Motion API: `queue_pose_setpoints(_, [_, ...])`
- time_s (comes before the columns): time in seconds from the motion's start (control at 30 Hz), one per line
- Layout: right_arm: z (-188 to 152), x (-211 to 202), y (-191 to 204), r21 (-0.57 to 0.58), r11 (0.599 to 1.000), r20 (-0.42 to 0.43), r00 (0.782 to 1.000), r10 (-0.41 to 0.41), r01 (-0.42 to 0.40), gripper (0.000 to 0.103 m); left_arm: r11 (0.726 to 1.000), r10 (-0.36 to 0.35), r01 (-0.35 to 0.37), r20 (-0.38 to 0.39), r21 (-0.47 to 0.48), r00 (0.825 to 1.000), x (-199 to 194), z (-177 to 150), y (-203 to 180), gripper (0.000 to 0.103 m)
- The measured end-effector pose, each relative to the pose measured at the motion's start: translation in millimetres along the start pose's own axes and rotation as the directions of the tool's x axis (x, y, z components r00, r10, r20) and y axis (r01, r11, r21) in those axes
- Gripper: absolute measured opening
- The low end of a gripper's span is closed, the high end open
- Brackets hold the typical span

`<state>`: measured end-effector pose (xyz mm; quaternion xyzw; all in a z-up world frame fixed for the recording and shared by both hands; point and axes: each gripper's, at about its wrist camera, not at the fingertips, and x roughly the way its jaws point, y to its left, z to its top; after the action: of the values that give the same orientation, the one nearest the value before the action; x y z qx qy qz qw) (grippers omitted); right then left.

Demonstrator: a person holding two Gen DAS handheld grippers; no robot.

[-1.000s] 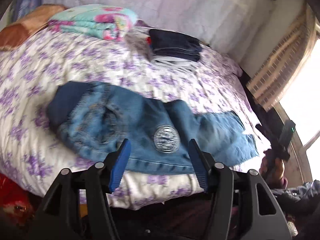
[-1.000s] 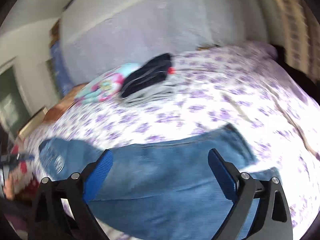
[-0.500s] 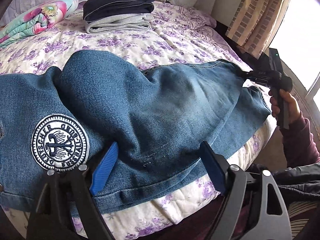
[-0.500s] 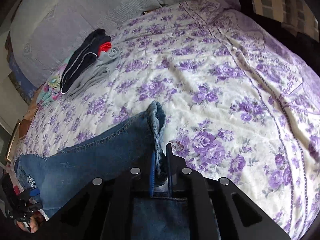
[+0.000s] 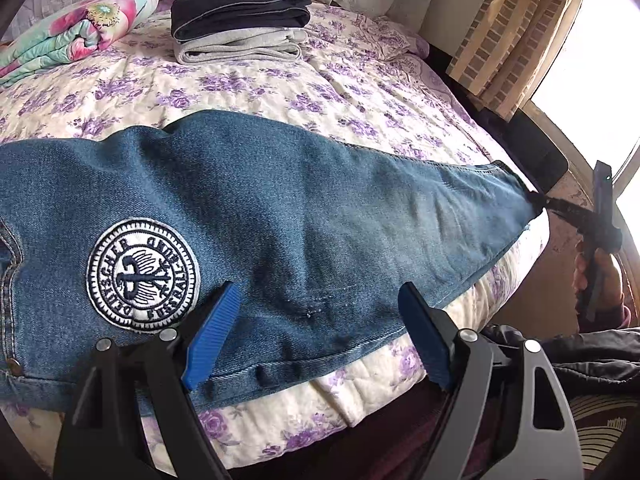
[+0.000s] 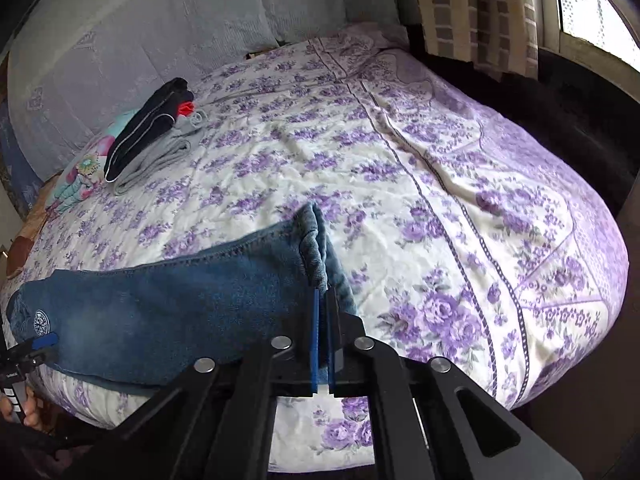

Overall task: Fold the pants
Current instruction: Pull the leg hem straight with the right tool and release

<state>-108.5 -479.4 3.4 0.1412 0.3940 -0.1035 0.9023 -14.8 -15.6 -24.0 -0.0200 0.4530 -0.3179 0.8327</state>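
Observation:
Blue jeans (image 5: 280,216) with a round embroidered patch (image 5: 142,276) lie stretched along the front edge of the bed. My left gripper (image 5: 320,332) hovers open over the waist end, its blue pads (image 5: 216,332) on either side of the denim and not pressing it. At the far right, the right gripper (image 5: 538,200) pinches the leg end and holds it taut. In the right wrist view the right gripper (image 6: 322,304) is shut on the bunched hem of the jeans (image 6: 160,312). The left gripper (image 6: 44,340) shows at the far left.
A folded stack of dark and grey clothes (image 5: 240,12) and a folded floral blanket (image 5: 76,28) sit near the pillows. The flowered bedspread (image 5: 360,92) stretches behind the jeans. A curtain (image 5: 508,40) and a bright window stand on the right.
The right gripper went from wide open to shut on the hem and drew the leg out straight. The left gripper came down close over the waist and opened wider.

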Motion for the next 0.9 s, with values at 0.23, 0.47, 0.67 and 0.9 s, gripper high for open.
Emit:
queue_pose_setpoints(0.23, [-14, 1, 0, -0.01, 1.0, 0.033, 0.999, 0.015, -0.014, 0.004, 0.999, 0.033, -0.033, -0.003, -0.003, 0.999, -12, -5, 4, 0.079])
queue_pose_setpoints(0.47, [-9, -9, -1, -0.011, 0.999, 0.035, 0.999, 0.031, -0.03, 0.003, 0.976, 0.217, -0.215, 0.072, -0.028, 0.974, -57, -4, 30, 0.079])
queue_pose_setpoints(0.67, [-17, 18, -9, 0.001, 1.0, -0.028, 1.0, 0.008, -0.008, 0.004, 0.946, 0.305, -0.305, -0.018, -0.114, 0.952, -48, -17, 69, 0.075])
queue_pose_setpoints(0.9, [-5, -31, 9, -0.005, 0.998, 0.148, 0.987, -0.054, 0.055, 0.064, 0.942, 0.317, -0.316, -0.007, -0.115, 0.948, -57, -20, 60, 0.076])
